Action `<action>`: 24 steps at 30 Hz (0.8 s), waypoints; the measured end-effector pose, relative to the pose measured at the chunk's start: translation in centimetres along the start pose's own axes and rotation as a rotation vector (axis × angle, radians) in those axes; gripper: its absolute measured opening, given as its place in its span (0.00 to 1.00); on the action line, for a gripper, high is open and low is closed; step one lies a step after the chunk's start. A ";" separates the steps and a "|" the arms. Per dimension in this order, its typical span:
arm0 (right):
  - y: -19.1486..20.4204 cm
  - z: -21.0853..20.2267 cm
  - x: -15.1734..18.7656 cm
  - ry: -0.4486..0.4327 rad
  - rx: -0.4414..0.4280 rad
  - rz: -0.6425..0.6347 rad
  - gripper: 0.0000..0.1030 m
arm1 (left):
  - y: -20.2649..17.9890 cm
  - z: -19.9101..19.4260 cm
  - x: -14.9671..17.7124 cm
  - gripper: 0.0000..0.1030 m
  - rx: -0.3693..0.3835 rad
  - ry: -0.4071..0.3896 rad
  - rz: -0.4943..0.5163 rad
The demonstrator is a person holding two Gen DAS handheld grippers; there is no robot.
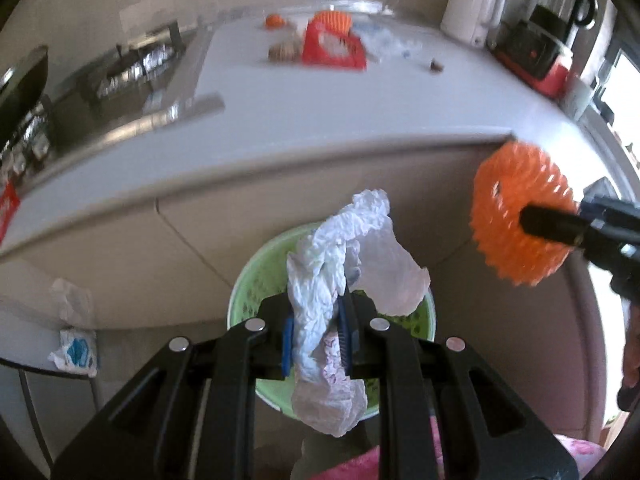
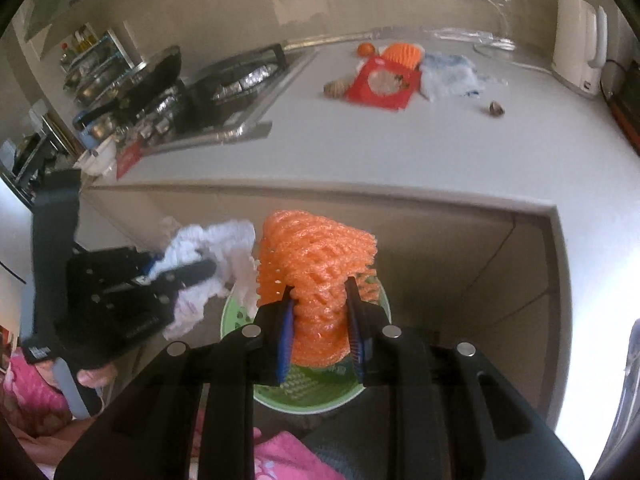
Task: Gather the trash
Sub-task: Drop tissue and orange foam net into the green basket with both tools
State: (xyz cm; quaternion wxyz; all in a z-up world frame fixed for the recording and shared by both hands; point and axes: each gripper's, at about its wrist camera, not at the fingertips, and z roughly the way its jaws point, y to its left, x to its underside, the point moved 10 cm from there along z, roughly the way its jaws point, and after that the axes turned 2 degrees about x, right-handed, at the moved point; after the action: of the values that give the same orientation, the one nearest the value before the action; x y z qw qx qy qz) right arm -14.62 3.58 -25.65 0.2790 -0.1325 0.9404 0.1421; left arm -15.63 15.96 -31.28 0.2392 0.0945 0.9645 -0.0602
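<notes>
Green bin [image 1: 256, 280] — on the floor below the bench's [image 1: 360, 112] front edge; perforated inside, contents unclear. Left tool [image 1: 316, 340] clenched on crumpled white wrapper [image 1: 320, 300], held above the bin. Right tool [image 2: 320, 328] clenched on orange foam net [image 2: 316, 264], also over it. More litter — red packet [image 2: 382, 84] included — near the bench's far edge.

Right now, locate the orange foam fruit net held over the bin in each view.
Left wrist view: orange foam fruit net at right edge, pinched by the right tool.
Right wrist view: centre, between that tool's fingers.
Shared landmark: round green plastic bin below.
</notes>
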 end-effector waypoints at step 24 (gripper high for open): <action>2.4 4.7 2.6 0.113 0.001 -0.064 0.26 | 2.6 -0.1 0.8 0.79 -0.025 -0.015 -0.035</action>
State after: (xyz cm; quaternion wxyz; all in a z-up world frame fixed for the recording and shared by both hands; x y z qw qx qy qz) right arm -15.27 6.93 -30.42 0.2298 -0.1701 0.9501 0.1250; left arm -15.81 18.61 -31.80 0.2466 0.0743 0.9648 -0.0532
